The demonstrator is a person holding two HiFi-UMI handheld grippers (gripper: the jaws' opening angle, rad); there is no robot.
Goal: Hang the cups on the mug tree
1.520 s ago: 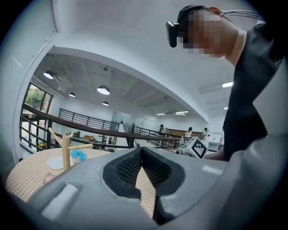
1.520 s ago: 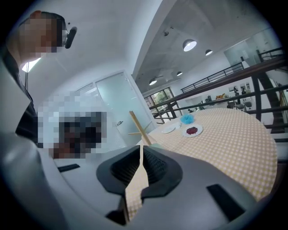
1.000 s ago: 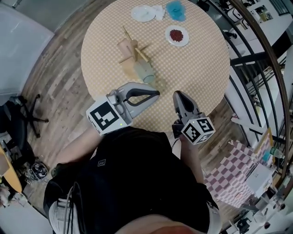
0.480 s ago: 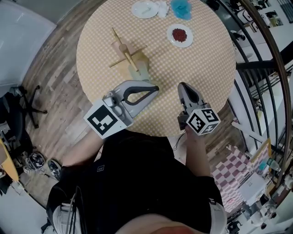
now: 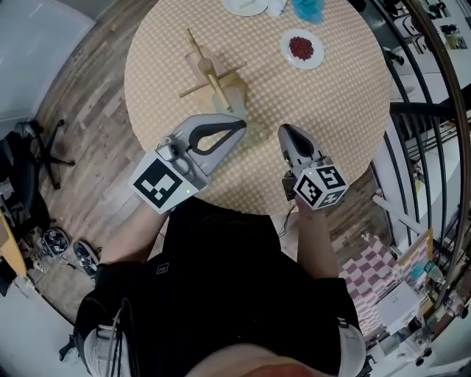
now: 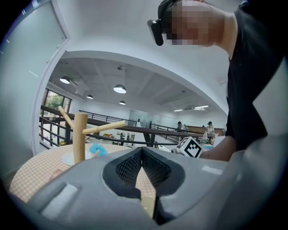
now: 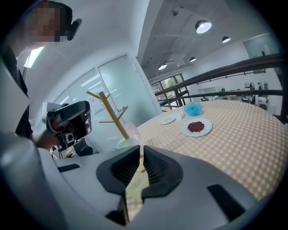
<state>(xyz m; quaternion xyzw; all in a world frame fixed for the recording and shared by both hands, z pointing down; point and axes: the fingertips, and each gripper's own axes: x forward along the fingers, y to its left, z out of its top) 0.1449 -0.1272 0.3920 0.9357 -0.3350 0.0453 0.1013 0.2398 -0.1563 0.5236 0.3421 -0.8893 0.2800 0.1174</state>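
Note:
A wooden mug tree point(image 5: 211, 71) stands on the round checked table point(image 5: 324, 125), left of the middle. A pink cup point(image 5: 199, 62) sits against its post and a pale green cup point(image 5: 230, 97) lies at its near side; whether either hangs from a peg I cannot tell. My left gripper point(image 5: 241, 126) is shut and empty, its tips just short of the green cup. My right gripper point(image 5: 282, 132) is shut and empty, further right over the table. The left gripper view shows the tree point(image 6: 80, 140) beyond the shut left gripper point(image 6: 142, 150). The right gripper view shows the tree point(image 7: 112, 114), both cups point(image 7: 132, 130) and the shut right gripper point(image 7: 140, 148).
A small plate of red bits point(image 5: 303, 48) lies at the far right of the table, with a white plate point(image 5: 246, 6) and a blue fluffy thing point(image 5: 307, 9) at the far edge. A black railing point(image 5: 434, 110) runs on the right. An office chair base point(image 5: 37, 154) stands on the floor at left.
Both shut grippers have moved forward over the table toward the mug tree, the left one more. The head view has shifted a little. The cups and tree have not moved.

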